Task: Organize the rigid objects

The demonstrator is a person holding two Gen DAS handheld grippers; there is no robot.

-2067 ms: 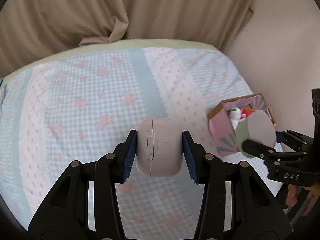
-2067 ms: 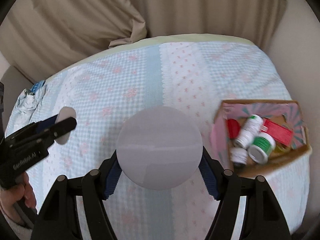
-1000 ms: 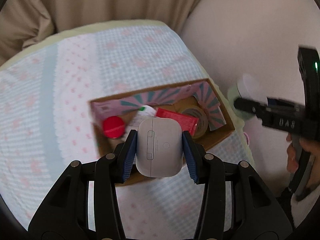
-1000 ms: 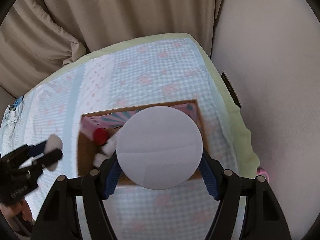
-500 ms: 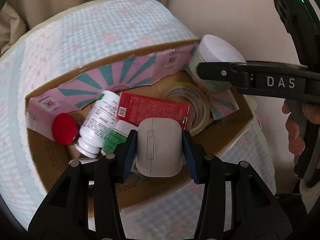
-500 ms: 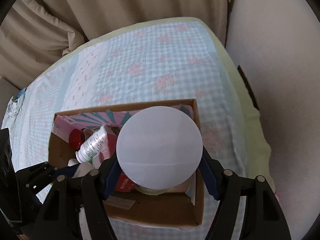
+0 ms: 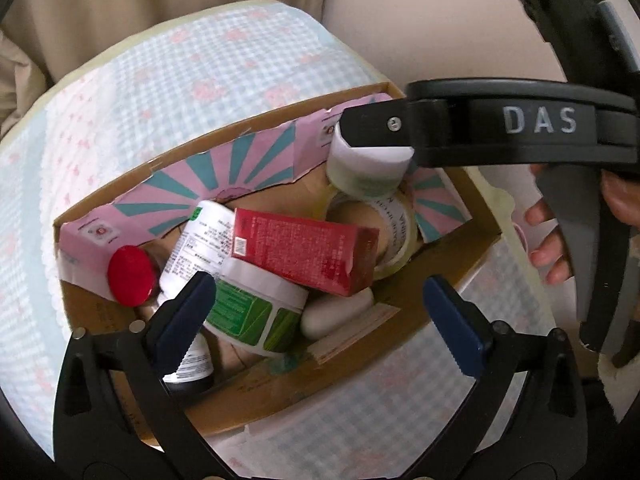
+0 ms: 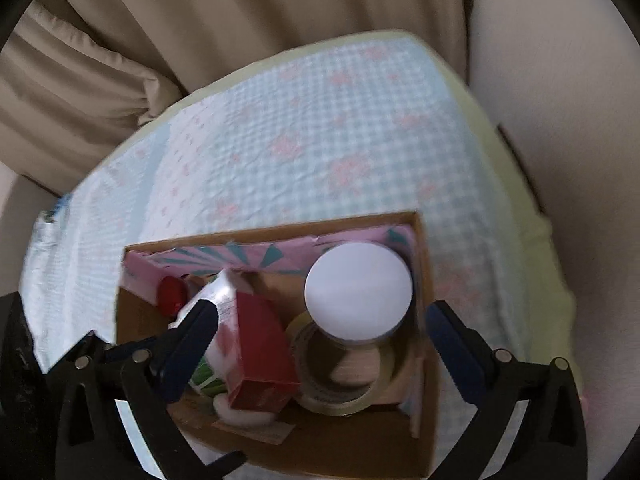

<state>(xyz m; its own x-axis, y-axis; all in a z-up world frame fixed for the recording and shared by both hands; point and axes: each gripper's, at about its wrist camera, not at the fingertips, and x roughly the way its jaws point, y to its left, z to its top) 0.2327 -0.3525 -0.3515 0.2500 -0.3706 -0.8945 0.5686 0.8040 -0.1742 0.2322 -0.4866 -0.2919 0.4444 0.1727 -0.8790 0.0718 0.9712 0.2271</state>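
Observation:
A cardboard box (image 7: 400, 364) with a pink and teal lining sits on the checked bedspread. My left gripper (image 7: 324, 316) is open over its near side. The white earbud case (image 7: 336, 314) lies in the box under a red carton (image 7: 304, 254). My right gripper (image 8: 320, 336) is open above the box (image 8: 424, 420). The white-lidded round jar (image 8: 358, 294) rests on a tape roll (image 8: 344, 372) at the box's right end; it also shows in the left wrist view (image 7: 368, 168), partly behind the right gripper's finger (image 7: 380, 126).
The box also holds a green-labelled tub (image 7: 256, 312), a white bottle (image 7: 200, 236) and a red-capped item (image 7: 130, 276). Beige curtains (image 8: 240, 20) hang behind the bed. A pale wall (image 8: 560, 120) stands close on the right, past the bed's green edge.
Both grippers have opened. The earbud case has dropped from the left gripper into the box. The round jar has left the right gripper and sits on the tape roll.

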